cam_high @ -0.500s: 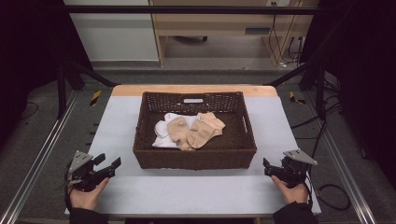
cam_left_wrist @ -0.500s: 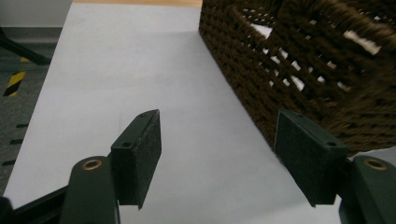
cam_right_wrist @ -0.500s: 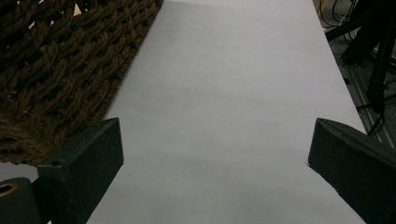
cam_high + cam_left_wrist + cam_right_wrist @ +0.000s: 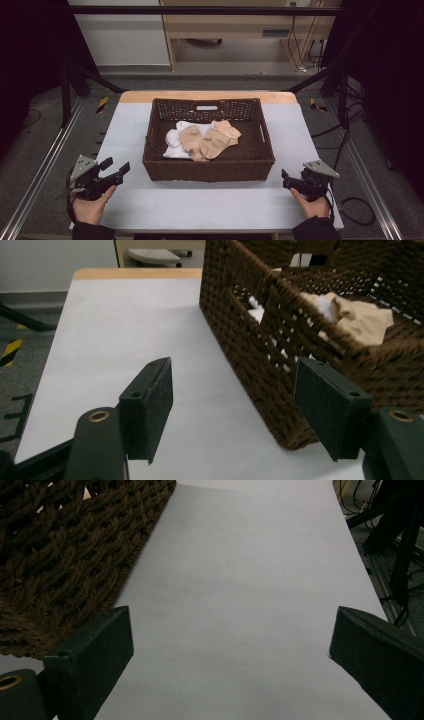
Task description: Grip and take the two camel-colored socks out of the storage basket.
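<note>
A dark brown wicker basket (image 4: 207, 170) stands in the middle of the pale table (image 4: 210, 205). Inside it lie tan socks (image 4: 215, 140) on top of white socks (image 4: 172, 145). My left gripper (image 4: 116, 166) hovers at the basket's front left corner, open, with nothing between its jaws. In the left gripper view the left gripper (image 4: 232, 385) points along the basket's wall (image 4: 250, 345), and a tan sock (image 4: 362, 320) shows over the rim. My right gripper (image 4: 285, 180) rests open at the front right, apart from the basket. In its own view the right gripper (image 4: 230, 635) frames bare table beside the basket's wall (image 4: 65, 555).
The table's wooden far edge (image 4: 207, 95) lies behind the basket. Metal frame rails (image 4: 40, 175) run along both sides, and cables (image 4: 357, 210) trail on the floor at the right. Bare table surface lies to the basket's left, right and front.
</note>
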{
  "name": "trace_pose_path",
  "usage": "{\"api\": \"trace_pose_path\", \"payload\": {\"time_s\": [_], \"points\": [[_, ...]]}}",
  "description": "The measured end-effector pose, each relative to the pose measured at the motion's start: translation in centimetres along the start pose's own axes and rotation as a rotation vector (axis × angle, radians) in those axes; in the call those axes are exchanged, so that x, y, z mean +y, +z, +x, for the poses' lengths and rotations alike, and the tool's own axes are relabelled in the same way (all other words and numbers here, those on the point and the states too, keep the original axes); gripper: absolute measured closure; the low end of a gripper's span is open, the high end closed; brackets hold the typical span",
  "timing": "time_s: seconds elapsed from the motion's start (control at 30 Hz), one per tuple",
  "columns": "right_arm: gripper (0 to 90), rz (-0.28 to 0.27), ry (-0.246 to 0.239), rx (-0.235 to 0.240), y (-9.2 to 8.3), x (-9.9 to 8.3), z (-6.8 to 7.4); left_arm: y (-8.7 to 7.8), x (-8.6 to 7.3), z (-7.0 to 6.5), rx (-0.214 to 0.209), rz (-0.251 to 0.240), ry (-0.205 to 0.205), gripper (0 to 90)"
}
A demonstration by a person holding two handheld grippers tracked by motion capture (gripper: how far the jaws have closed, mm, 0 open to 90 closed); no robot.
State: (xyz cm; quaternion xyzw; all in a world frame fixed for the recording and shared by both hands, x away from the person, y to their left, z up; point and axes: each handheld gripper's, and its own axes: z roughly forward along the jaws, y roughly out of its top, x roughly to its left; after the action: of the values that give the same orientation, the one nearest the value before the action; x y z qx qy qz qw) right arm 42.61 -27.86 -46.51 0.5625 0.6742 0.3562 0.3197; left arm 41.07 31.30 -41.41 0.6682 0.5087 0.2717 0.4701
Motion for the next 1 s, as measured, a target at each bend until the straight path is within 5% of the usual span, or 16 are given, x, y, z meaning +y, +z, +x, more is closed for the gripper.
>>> {"api": "trace_pose_path", "payload": {"time_s": [0.63,1.0], "points": [[4.6,-0.024,-0.01,-0.006,-0.6,0.1,0.2,1.3,6.2,-3.6,-0.041,-0.093,0.067,33.5],[4.5,-0.03,-0.012,-0.007,-0.5,0.2,0.1,3.1,8.4,-5.5,-0.072,-0.096,0.091,35.8]]}}
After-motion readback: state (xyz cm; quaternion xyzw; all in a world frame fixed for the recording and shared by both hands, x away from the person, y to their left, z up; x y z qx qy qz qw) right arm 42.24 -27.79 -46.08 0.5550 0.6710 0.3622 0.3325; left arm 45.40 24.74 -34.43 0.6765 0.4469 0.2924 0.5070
